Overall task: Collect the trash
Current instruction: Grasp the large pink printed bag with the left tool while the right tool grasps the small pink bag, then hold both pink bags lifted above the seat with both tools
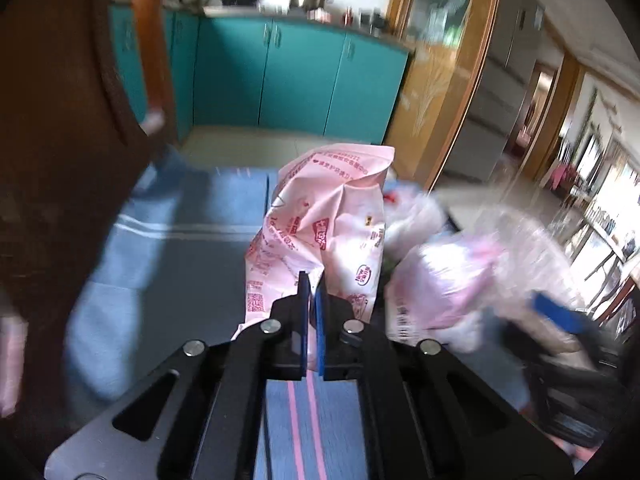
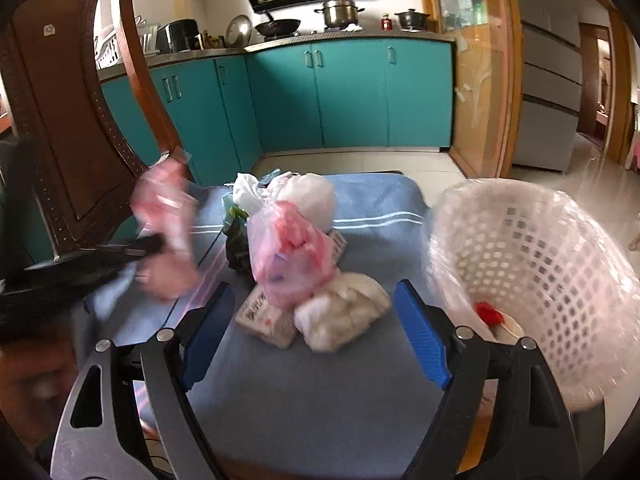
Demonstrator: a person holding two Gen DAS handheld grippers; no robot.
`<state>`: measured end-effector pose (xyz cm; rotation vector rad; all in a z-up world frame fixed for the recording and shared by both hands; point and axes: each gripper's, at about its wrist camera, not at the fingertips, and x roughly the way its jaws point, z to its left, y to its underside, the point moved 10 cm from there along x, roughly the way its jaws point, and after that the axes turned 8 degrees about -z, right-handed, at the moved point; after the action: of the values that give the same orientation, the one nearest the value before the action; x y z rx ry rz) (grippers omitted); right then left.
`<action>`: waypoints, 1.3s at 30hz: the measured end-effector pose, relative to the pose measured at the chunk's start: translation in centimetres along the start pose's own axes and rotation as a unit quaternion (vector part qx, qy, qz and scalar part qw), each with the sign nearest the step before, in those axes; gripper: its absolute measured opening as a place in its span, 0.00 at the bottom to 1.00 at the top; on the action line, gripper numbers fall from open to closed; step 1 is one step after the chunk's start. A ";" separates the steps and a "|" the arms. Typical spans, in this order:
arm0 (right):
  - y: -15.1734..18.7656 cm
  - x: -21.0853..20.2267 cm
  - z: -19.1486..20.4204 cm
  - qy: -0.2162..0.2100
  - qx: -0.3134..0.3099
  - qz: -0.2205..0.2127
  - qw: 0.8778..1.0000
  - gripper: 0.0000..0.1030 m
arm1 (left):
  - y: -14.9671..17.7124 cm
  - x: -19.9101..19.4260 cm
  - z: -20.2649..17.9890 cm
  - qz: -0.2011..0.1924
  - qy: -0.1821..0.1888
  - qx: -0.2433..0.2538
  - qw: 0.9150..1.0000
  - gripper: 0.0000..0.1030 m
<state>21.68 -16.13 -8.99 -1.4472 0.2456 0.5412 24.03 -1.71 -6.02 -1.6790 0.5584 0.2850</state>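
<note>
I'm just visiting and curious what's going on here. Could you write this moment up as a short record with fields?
setting: kitchen table under a blue cloth
left gripper: shut on a pink printed wrapper
right gripper: open, holding nothing
pile ahead: pink plastic bag, white bag, white wad
bin: white lattice basket at right, something red inside
still loose: the whole pile

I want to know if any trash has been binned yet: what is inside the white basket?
Inside the white basket, near its lower rim, lie a small red piece and something pale beside it. The right gripper's arm covers the lowest part, so more may be hidden.
</note>
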 end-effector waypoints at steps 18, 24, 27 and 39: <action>-3.3 -6.1 -0.2 -0.042 0.006 -0.063 0.997 0.44 | 1.2 -10.9 0.1 -0.092 -0.020 -0.013 0.995 0.04; -0.8 -10.2 -1.6 -0.042 0.030 -0.074 0.996 0.44 | 1.1 -10.4 -0.5 -0.085 -0.013 -0.004 0.996 0.04; -0.3 -10.2 -0.6 -0.049 0.018 -0.069 0.996 0.44 | 1.3 -10.4 -0.6 -0.084 -0.015 -0.003 0.996 0.04; 0.7 -8.5 0.9 -0.049 0.001 -0.038 0.998 0.44 | 3.1 -8.9 -1.0 -0.057 -0.024 0.013 0.998 0.04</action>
<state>13.85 -16.92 -5.47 -1.4182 0.1127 0.5488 14.69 -1.22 -4.17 -1.6667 0.4267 0.2341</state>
